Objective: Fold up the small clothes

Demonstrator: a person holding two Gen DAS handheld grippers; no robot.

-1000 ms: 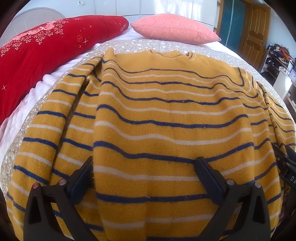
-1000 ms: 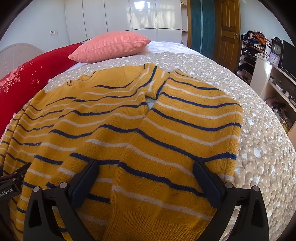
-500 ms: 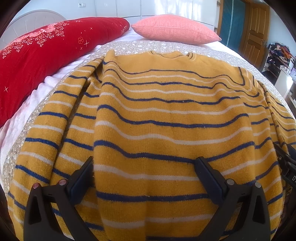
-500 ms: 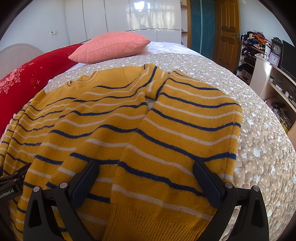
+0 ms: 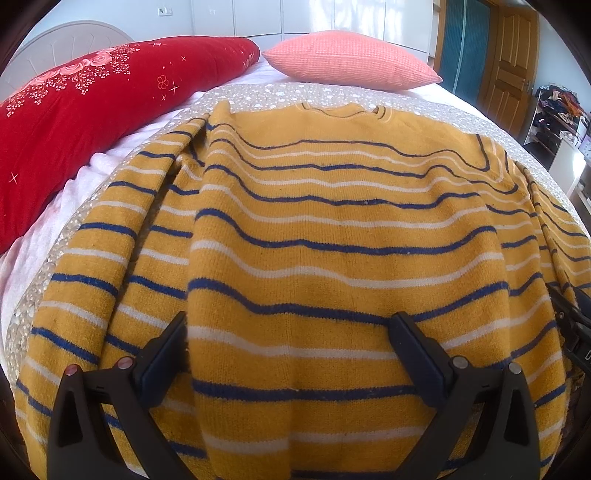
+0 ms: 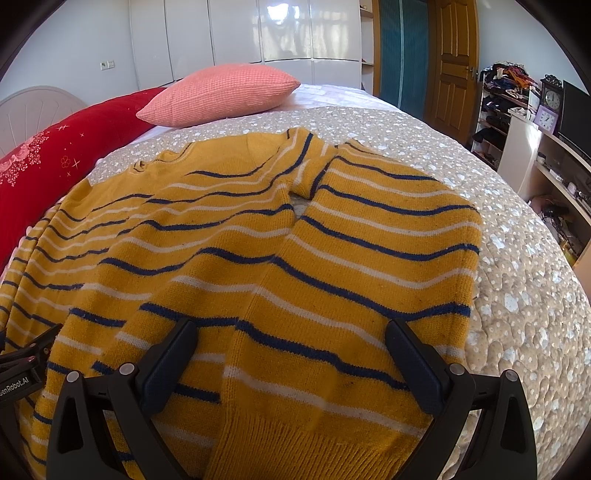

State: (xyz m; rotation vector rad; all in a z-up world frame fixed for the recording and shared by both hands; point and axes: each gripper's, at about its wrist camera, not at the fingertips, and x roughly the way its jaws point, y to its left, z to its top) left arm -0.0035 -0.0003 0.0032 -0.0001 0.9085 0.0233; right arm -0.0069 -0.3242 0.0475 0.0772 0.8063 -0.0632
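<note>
Home bedroom — bed (image 6: 517, 280), pillows (image 6: 221, 92), wardrobe (image 6: 288, 33).

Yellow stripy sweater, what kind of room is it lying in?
Most likely a bedroom. The yellow knitted sweater with blue and white stripes lies on a quilted bed cover, with a pink ribbed pillow and white wardrobe doors behind.

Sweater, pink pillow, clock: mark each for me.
Sweater (image 5: 332, 266): left wrist view, middle of the striped body.
Pink pillow (image 6: 221, 92): right wrist view, centre of its knitted face.
Clock (image 6: 552, 99): right wrist view, the dial, on the shelf at right.
</note>
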